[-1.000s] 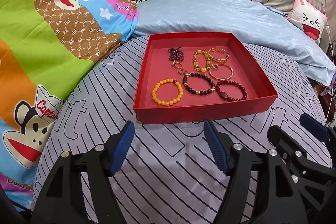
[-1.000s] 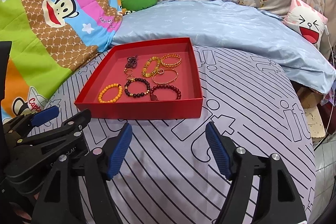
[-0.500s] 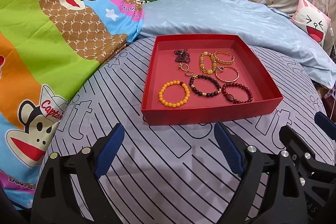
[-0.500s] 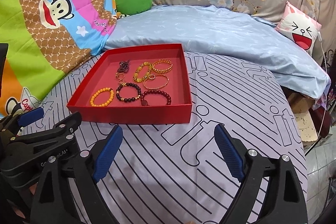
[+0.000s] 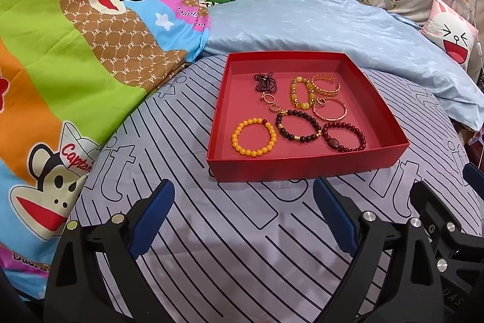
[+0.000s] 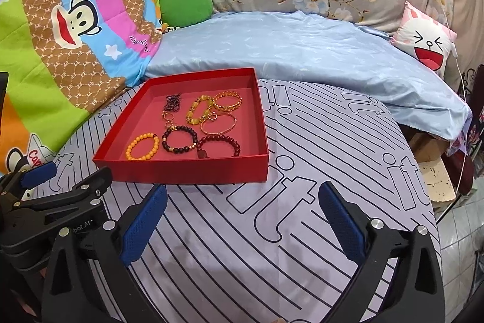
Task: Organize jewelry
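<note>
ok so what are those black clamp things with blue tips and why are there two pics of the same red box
Those are two hand-held grippers, one in each of a person's hands, each with a camera looking along its fingers. One picture is from the left gripper, the other from the right gripper, so the same red tray shows from two angles. It sits on a striped sheet and holds beaded bracelets, such as an orange bracelet, gold bangles and small rings. Both grippers' jaws are opening, with nothing between them.

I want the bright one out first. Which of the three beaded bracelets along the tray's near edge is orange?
The orange bead bracelet, leftmost of the near row in the red tray. The black bead bracelet beside it and the dark red bead bracelet are much darker.
</note>
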